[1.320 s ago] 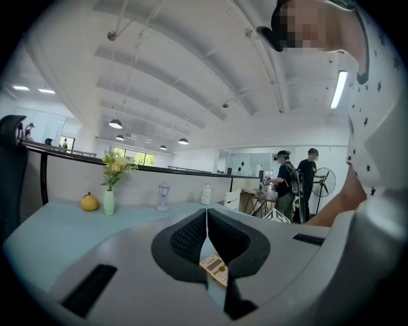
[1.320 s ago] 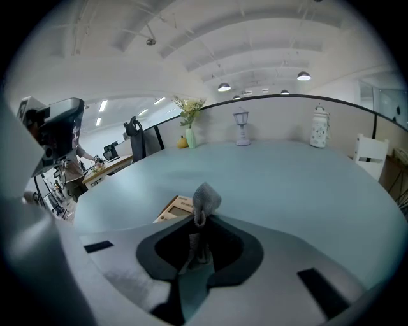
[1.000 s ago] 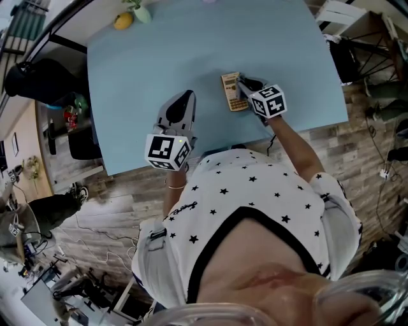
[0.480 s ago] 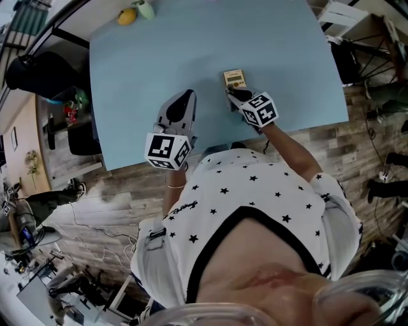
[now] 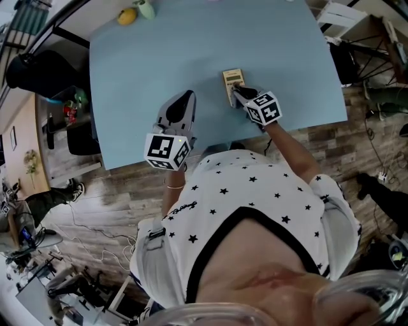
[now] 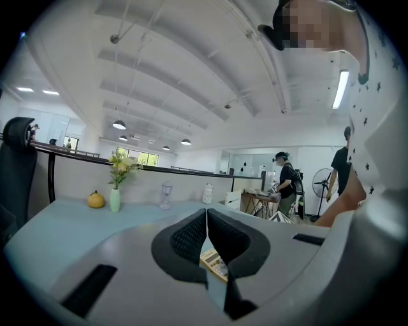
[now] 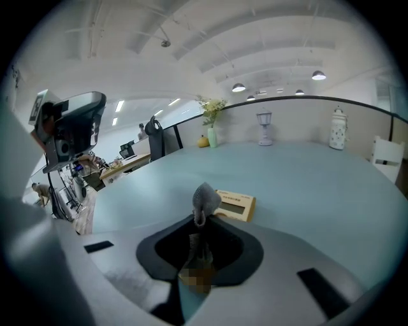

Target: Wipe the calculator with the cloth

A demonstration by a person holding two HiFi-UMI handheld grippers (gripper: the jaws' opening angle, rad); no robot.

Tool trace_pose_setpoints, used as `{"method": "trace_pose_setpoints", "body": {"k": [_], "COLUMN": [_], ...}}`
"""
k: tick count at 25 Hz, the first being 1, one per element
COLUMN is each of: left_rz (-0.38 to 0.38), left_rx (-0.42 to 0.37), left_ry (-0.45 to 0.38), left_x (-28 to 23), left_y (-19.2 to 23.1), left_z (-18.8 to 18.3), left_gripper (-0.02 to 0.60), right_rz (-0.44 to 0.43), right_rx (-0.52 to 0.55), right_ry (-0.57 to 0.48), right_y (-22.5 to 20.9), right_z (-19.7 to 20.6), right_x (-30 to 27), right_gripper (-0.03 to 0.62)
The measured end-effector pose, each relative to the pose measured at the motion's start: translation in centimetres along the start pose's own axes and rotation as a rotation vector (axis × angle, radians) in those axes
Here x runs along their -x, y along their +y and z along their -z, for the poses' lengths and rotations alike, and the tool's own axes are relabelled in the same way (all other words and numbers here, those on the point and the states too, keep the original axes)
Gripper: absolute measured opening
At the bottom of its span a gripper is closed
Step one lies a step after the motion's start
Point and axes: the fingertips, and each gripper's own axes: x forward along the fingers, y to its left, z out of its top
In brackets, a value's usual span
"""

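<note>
A small beige calculator (image 5: pixel 233 80) lies flat on the light blue table (image 5: pixel 159 57), right of centre near the front edge. My right gripper (image 5: pixel 244 95) is shut on a grey cloth (image 7: pixel 205 198), whose bunched tip rests on the near end of the calculator (image 7: pixel 236 205). My left gripper (image 5: pixel 180 109) sits on the table to the left of the calculator. Its jaws are shut with nothing between them. In the left gripper view the calculator (image 6: pixel 214 264) shows just past the closed left gripper (image 6: pixel 206 219).
A green vase with flowers (image 5: pixel 145 9) and a yellow fruit (image 5: pixel 125 17) stand at the table's far left corner. A glass (image 7: pixel 264 129) and a white jar (image 7: pixel 337 136) stand along the far edge. A black chair (image 5: pixel 32 73) is left of the table.
The right gripper has moved left with the cloth, from beside the calculator onto its near end. The calculator now lies straighter. The left gripper has stayed in place.
</note>
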Motion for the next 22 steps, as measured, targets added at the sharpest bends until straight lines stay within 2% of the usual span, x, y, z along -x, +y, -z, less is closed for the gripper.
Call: {"method": "trace_pose_setpoints", "body": {"k": [10, 22], "left_rz": [0.027, 0.019], "left_rx": [-0.011, -0.014], "left_ry": [-0.002, -0.002], "left_x": [-0.2, 0.8], "left_y": [-1.1, -1.8], "left_z": [-0.2, 0.1], "left_gripper": [0.031, 0.031], "right_rz": [0.077, 0.09], "right_rx": [-0.097, -0.094], "right_ry": [-0.028, -0.046], "right_y": [-2.9, -2.8], "right_z": [1.4, 1.7], "right_x": [2.5, 3.0], "right_gripper": [0.051, 0.051]}}
